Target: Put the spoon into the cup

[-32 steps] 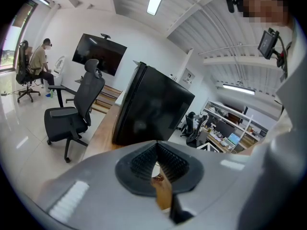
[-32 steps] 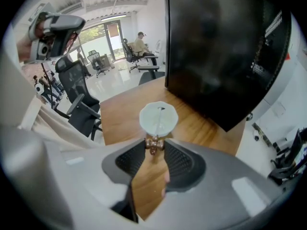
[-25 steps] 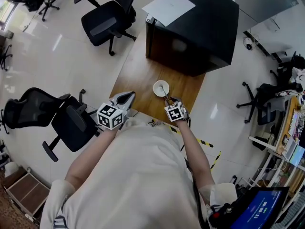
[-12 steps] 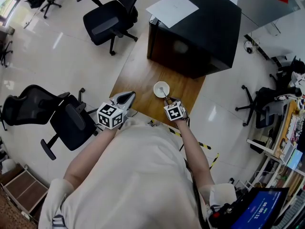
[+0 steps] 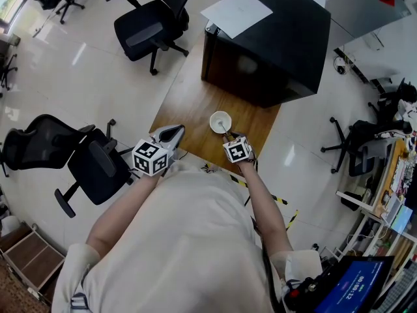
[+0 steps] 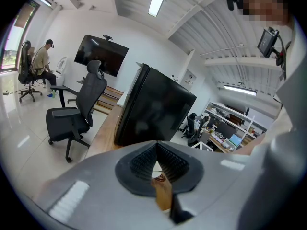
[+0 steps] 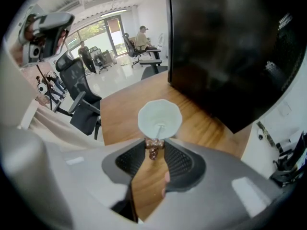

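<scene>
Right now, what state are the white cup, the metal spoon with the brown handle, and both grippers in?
White cup: upright on the wooden table, spoon's end inside.
Metal spoon with brown handle: slanted, handle gripped, far end in the cup.
Right gripper: shut on the spoon's handle.
Left gripper: shut, empty.

Left gripper (image 5: 173, 133): angled shallowly downward, fingers (image 6: 142, 162) meeting at the tips, nothing between them. Right gripper (image 5: 229, 135): tipped steeply down, fingers (image 7: 178, 161) pinching the end of the spoon (image 7: 152, 150) handle at their tips. Both arms reach forward from the torso.
</scene>
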`<action>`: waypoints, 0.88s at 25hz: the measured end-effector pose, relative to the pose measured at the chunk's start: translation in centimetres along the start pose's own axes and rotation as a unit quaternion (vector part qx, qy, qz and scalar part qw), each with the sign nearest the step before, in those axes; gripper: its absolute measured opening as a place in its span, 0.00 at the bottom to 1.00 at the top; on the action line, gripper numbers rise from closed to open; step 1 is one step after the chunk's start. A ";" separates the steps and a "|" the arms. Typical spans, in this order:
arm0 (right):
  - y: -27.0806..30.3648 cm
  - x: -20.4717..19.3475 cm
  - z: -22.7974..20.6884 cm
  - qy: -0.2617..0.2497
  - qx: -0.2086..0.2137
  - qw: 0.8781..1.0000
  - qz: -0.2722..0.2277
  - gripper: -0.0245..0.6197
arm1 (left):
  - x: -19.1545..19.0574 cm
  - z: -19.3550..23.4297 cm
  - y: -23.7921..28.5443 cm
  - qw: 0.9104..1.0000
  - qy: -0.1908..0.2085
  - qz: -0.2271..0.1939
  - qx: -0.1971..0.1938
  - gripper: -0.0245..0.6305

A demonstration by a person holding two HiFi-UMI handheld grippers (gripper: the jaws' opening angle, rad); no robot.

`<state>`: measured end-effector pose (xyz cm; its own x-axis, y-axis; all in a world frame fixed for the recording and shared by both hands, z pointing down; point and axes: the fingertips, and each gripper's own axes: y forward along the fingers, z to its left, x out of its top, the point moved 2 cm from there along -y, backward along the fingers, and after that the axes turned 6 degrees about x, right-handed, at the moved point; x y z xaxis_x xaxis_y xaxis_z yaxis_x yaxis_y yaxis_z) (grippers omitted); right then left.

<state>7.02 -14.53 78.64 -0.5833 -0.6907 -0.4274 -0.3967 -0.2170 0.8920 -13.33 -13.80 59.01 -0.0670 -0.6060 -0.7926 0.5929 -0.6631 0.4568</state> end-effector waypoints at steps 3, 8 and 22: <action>0.8 -0.9 -0.2 0.018 0.001 1.000 0.013 0.24 | 0.1 0.0 0.0 1.000 -0.001 0.000 0.000 0.04; 1.3 -0.7 -0.3 0.014 0.003 1.000 0.012 0.24 | 0.2 0.0 -0.2 1.000 0.000 -0.001 0.001 0.04; -2.0 -0.8 1.1 0.097 -0.050 0.991 -0.079 0.37 | -0.1 2.3 -2.0 1.000 -0.002 -0.003 -0.024 0.04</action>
<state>7.46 -12.75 77.08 -0.3694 -0.7599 -0.5349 -0.3943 -0.3930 0.8307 -16.36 -13.38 59.13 -0.0741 -0.6034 -0.7940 0.6296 -0.6457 0.4320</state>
